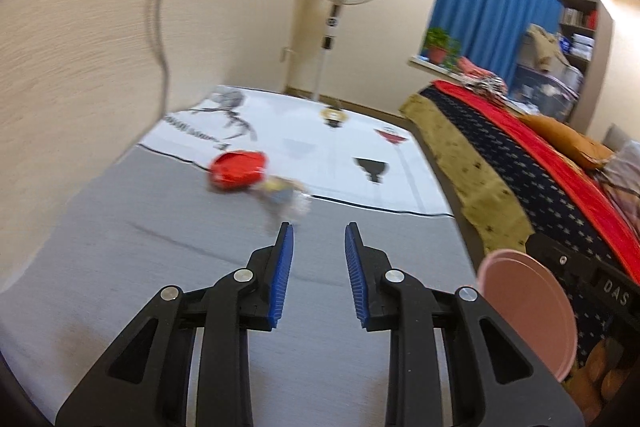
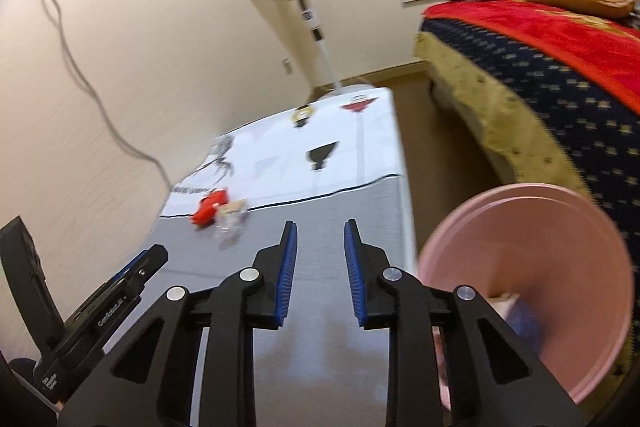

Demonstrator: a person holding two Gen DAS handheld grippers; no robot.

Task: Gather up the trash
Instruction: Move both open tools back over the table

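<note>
Both grippers empty, jaws apart: my left gripper (image 1: 319, 227) and right gripper (image 2: 320, 225) hover over the grey table (image 1: 160, 267). Red wrapper (image 1: 237, 170) and a clear crumpled wrapper (image 1: 286, 197) touching it lie ahead, left of the left gripper's line. Best to angle left, lower squarely onto one piece, then carry to the pink bin (image 2: 560, 227) at right.
</note>
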